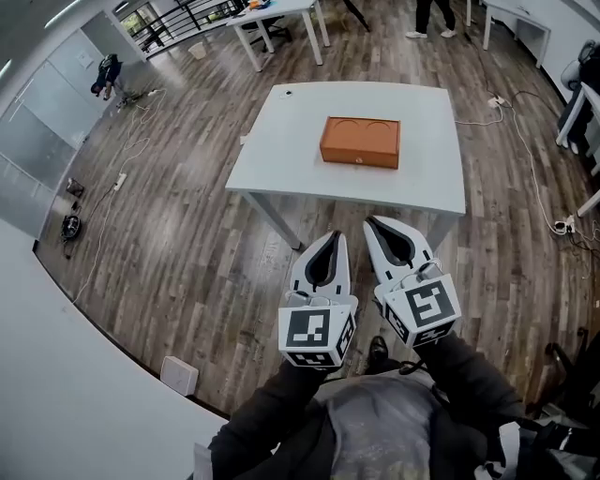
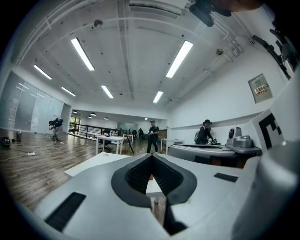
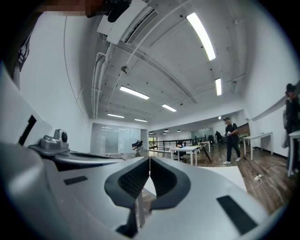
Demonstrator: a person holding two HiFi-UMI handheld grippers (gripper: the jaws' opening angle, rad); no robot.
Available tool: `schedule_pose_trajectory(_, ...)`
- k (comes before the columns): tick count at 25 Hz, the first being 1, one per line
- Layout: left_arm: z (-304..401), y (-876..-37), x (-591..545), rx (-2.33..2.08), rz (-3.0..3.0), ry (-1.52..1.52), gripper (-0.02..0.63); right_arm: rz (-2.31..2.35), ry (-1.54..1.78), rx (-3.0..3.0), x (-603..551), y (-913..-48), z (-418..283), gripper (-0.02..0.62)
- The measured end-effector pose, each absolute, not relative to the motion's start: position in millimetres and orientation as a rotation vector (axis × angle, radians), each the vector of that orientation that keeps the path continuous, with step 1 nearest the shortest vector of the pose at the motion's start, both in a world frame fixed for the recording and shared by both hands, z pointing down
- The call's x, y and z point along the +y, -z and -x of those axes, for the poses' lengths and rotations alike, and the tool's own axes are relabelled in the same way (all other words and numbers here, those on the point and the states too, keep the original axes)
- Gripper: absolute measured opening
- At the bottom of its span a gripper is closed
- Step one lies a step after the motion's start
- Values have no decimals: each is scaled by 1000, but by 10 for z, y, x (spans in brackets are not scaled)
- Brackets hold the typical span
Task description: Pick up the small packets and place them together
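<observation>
The left gripper (image 1: 335, 237) and the right gripper (image 1: 373, 223) are held level, side by side, over the wooden floor (image 1: 178, 234), both short of the near edge of a white table (image 1: 281, 150) and pointing toward it. In the left gripper view the left gripper's (image 2: 151, 156) jaws are pressed together at the tips with nothing caught in the dark pads; in the right gripper view the right gripper (image 3: 149, 159) is likewise pressed together and empty. An orange box (image 1: 360, 142) sits near the middle of the table, its long side facing the person, with two round recesses in its top (whether the small packets lie inside it cannot be told from here). A small dark object (image 1: 287, 93) lies near the table's far left corner. Cables (image 1: 131, 155) trail across the floor to the left, and other white tables (image 1: 281, 19) stand further back, with people standing beyond them.
</observation>
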State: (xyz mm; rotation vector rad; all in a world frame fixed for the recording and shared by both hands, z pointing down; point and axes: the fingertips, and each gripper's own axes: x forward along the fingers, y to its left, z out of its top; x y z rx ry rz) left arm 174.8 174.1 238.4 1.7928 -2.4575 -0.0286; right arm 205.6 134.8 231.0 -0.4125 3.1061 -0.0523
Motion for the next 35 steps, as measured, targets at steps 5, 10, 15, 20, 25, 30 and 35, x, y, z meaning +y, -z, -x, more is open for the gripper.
schedule_pose_trajectory(5,-1589,-2424,1593,-2480,-1750,7,-2,389,97,3124,1168,-2435,-1921,6)
schedule_pose_trajectory(10,-1427,-2493,1449,-2464,-1740,-15,-2,398,116,3136,1023,-2516,-1775,6)
schedule_pose_trajectory(15,-1219,-2532,1202,-2431,-1779,-9,-2,458,117,3137,781,-2576,-1592,6)
schedule_pose_trajectory(20,-855,-2641,969,-2361,-1851,-23,-2,588,131,3133,554,-2720,-1266,6)
schedule_pose_trajectory(25,-538,-2760,713,-2254,-1951,-35,-2,729,142,3134,364,-2877,-925,6)
schedule_pose_trajectory(30,-328,-2860,484,-2139,-2039,-40,-2,872,147,3130,189,-2961,-723,6)
schedule_pose_trajectory(35,-210,-2872,340,-2041,-2121,-35,-2,1020,149,3095,43,-2959,-632,6)
